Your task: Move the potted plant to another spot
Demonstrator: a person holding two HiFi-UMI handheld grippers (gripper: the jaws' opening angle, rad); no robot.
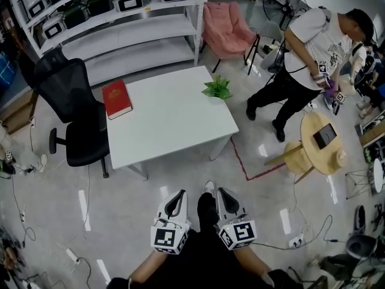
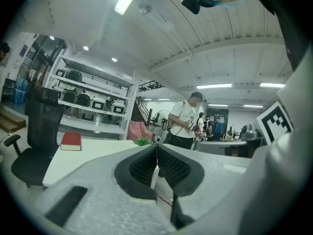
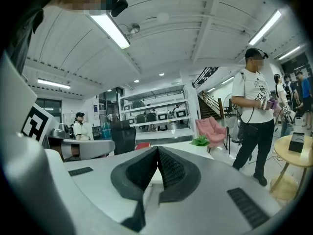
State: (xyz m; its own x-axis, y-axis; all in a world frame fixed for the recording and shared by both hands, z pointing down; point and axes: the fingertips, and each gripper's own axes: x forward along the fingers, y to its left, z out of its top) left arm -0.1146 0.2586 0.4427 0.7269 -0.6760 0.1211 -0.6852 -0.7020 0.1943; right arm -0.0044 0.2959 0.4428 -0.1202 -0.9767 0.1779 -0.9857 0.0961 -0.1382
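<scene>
A small green potted plant stands near the far right corner of the white table. It shows far off as a green tuft in the left gripper view and the right gripper view. My left gripper and right gripper hang side by side close to my body, well short of the table's near edge. Both are shut with nothing between the jaws, whose ribbed pads meet.
A red book lies at the table's left edge. A black office chair stands left of the table, white shelving behind it, a pink chair beyond. A person stands at the right by a round wooden table. Cables cross the floor.
</scene>
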